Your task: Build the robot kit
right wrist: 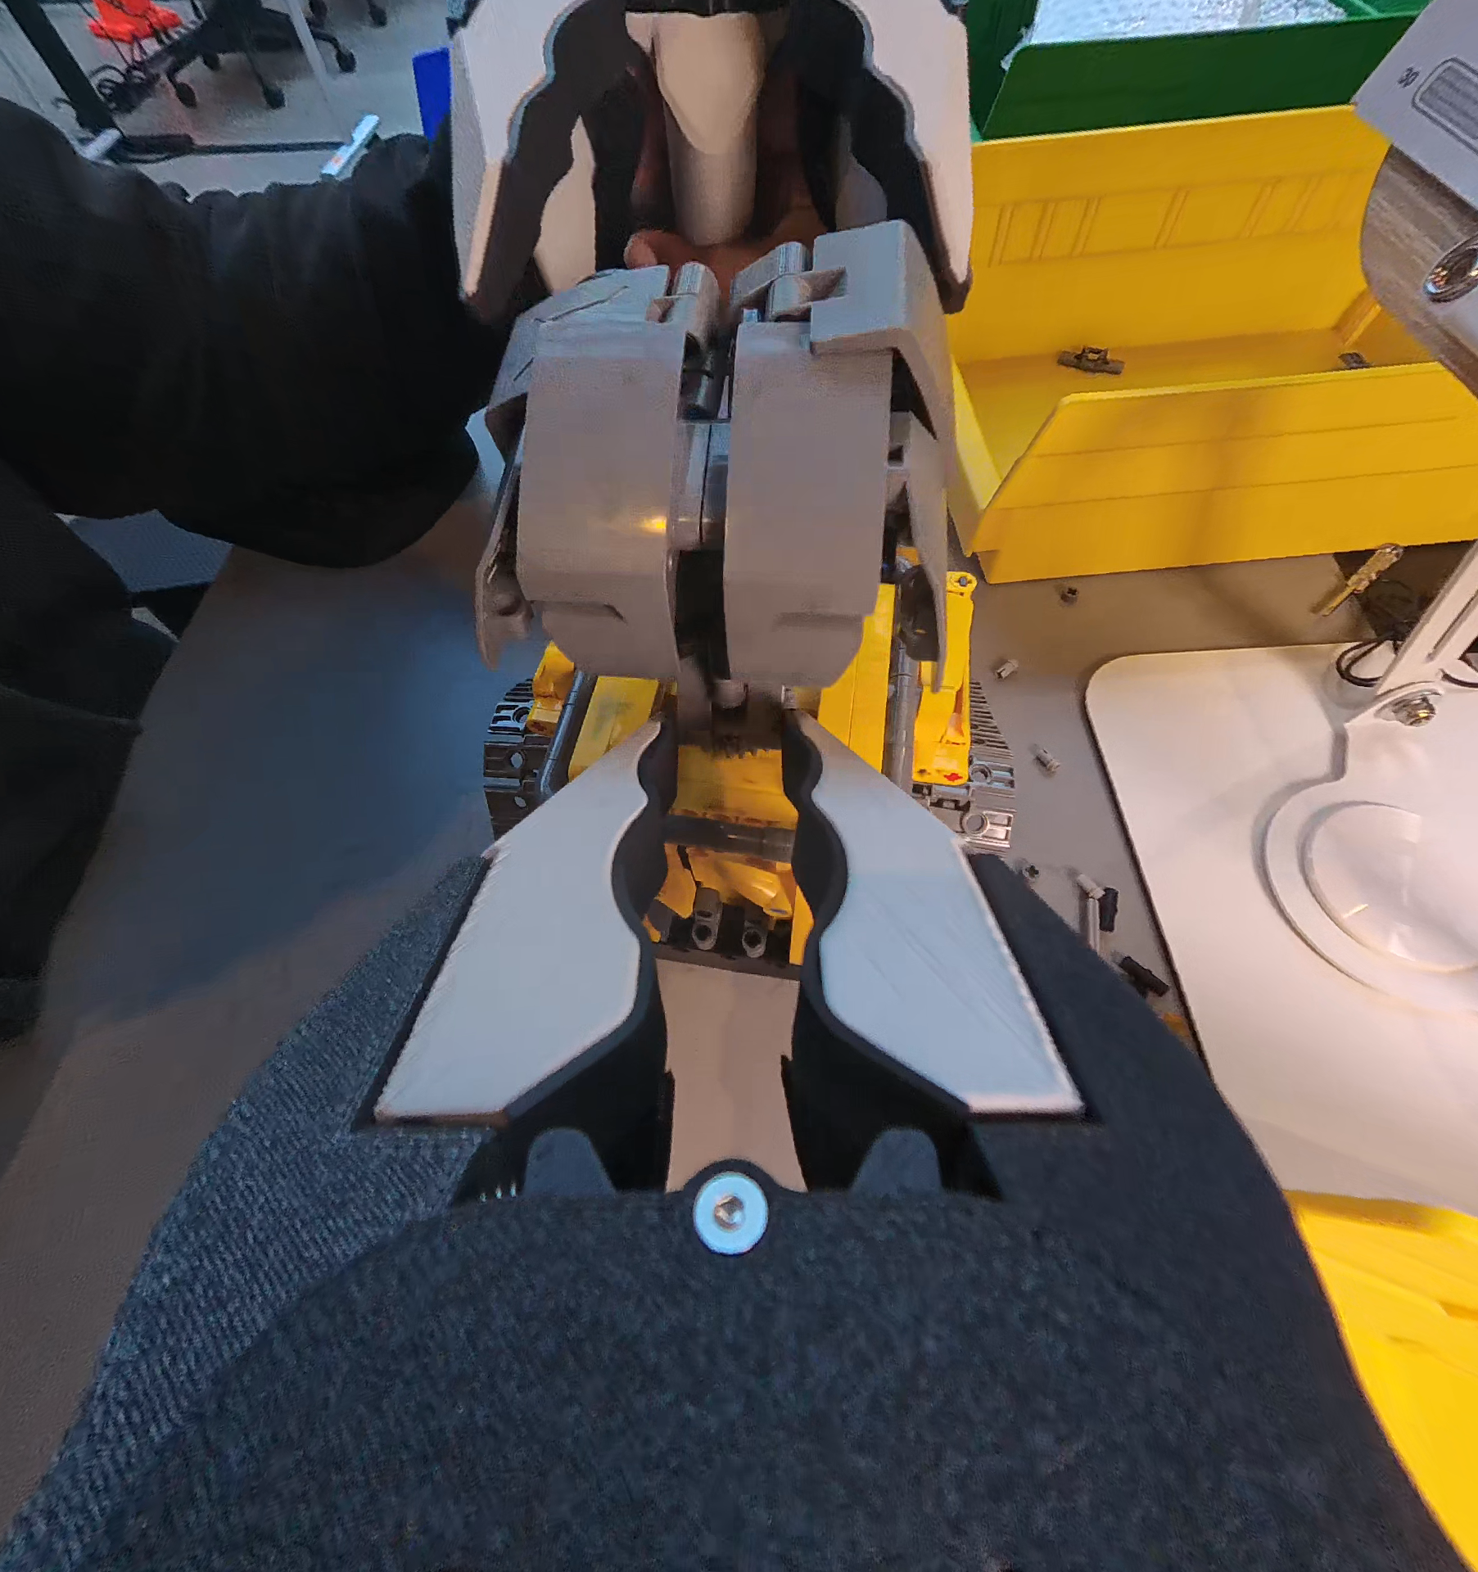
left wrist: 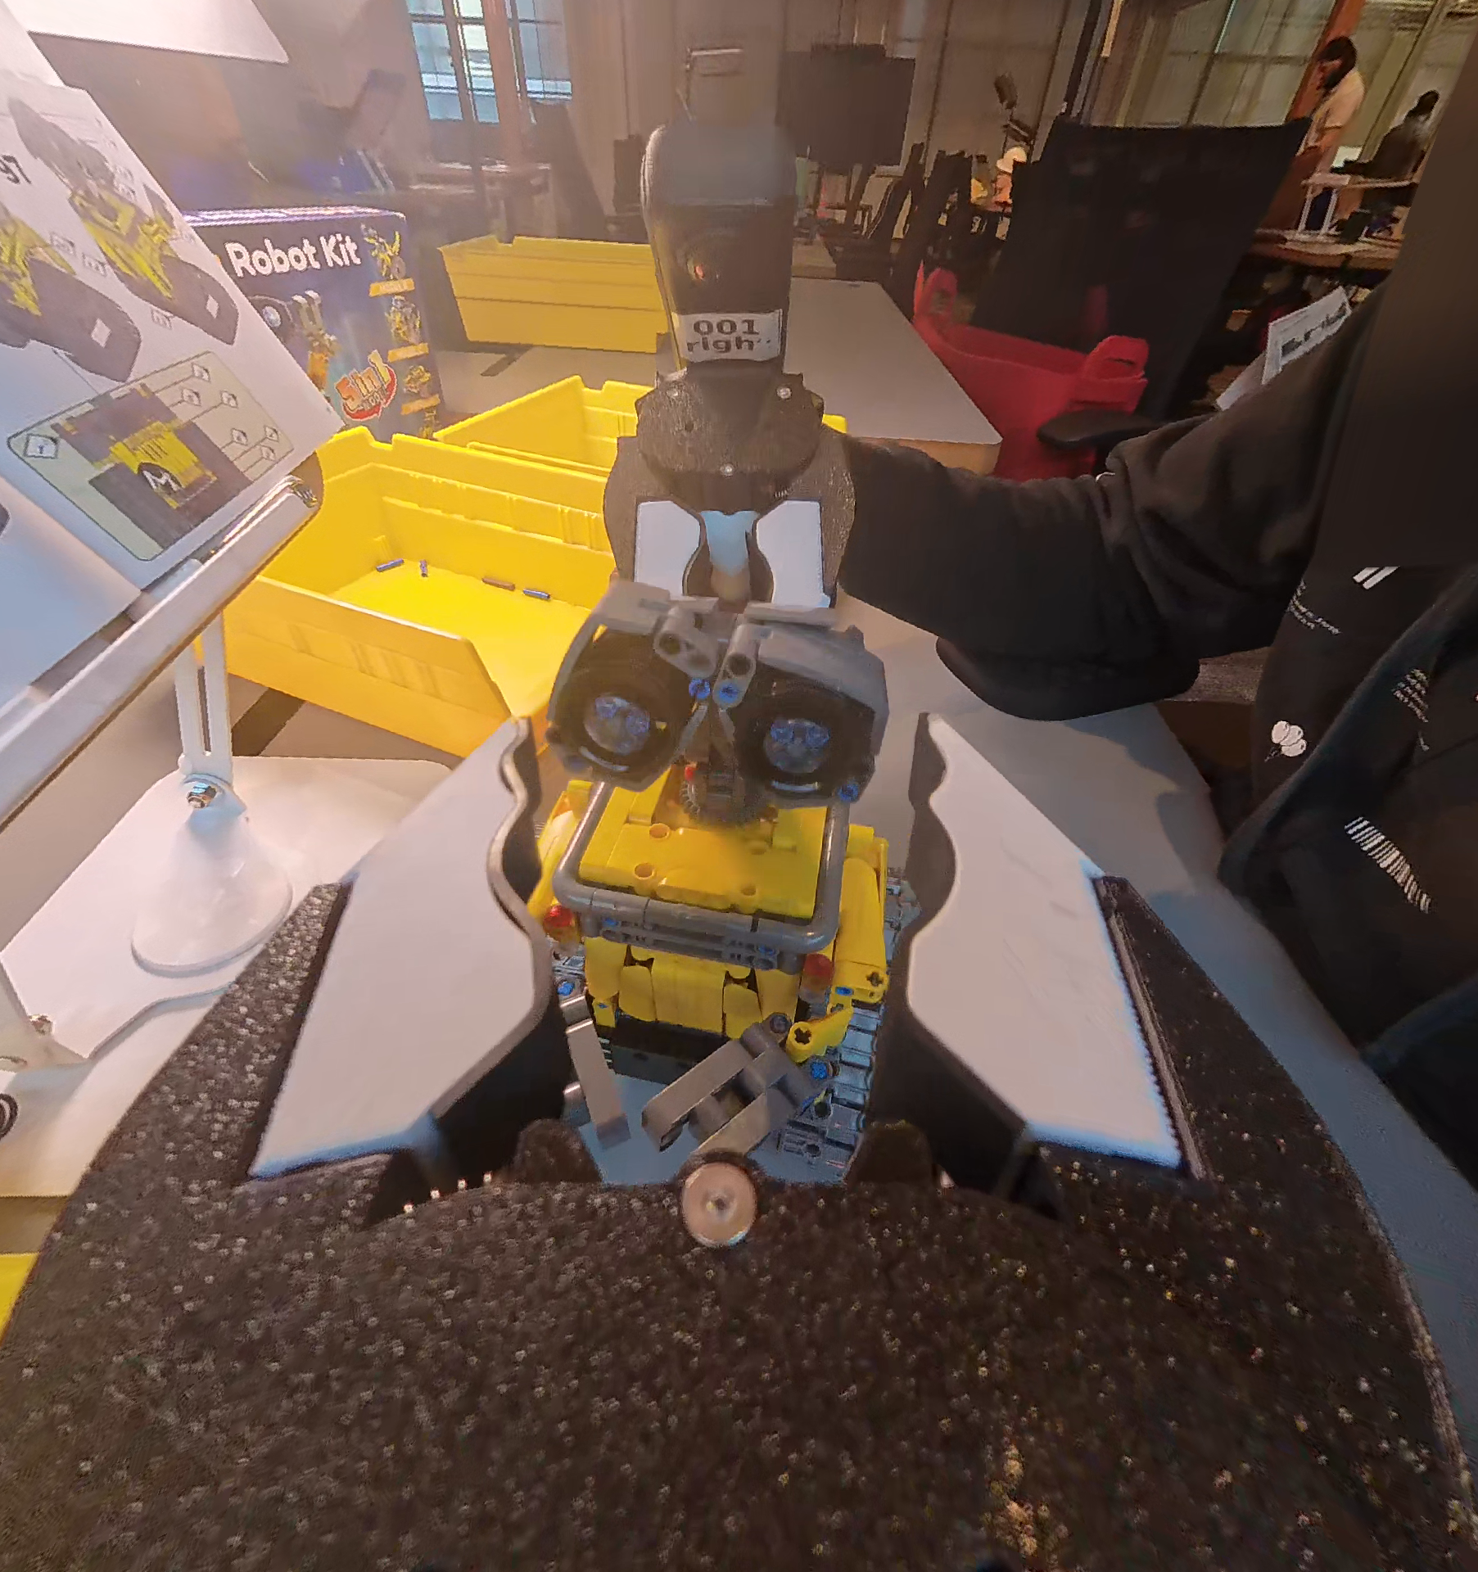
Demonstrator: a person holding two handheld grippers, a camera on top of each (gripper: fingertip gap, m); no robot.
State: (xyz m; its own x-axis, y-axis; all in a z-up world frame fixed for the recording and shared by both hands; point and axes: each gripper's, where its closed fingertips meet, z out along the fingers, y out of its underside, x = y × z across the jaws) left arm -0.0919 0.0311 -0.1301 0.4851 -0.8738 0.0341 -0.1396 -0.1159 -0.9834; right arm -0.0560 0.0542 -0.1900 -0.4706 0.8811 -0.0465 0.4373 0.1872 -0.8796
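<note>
A yellow and grey brick-built robot model (left wrist: 710, 859) is stood upright on a grey table (left wrist: 1058, 791), between the two grippers; its tracked base is set on the tabletop and its binocular-shaped grey head (left wrist: 710, 706) is turned toward the left wrist view. The left gripper (left wrist: 722, 748) is held spread wide, its white fingers (left wrist: 429, 936) placed one on either side of the model's yellow body; whether the pads are pressed against the body cannot be told. The right gripper (right wrist: 727, 731) is seen from behind the model; its fingers (right wrist: 548, 919) are drawn close together around the neck just below the head, and the tips appear to be pinched on that neck, though the contact itself is partly hidden. In the left wrist view the right gripper's tips are found directly behind the top of the head, and a black sleeve (left wrist: 1058, 578) is seen reaching in from the right. Open yellow bins (left wrist: 463, 553) are set behind the model, a few small pieces lying in the nearest one; a printed instruction booklet (left wrist: 97, 323) is propped on a white stand (left wrist: 208, 851) to the left, and a dark kit box (left wrist: 327, 315) is stood behind the bins; small loose parts (right wrist: 1050, 757) are scattered on the table beside the tracks.
</note>
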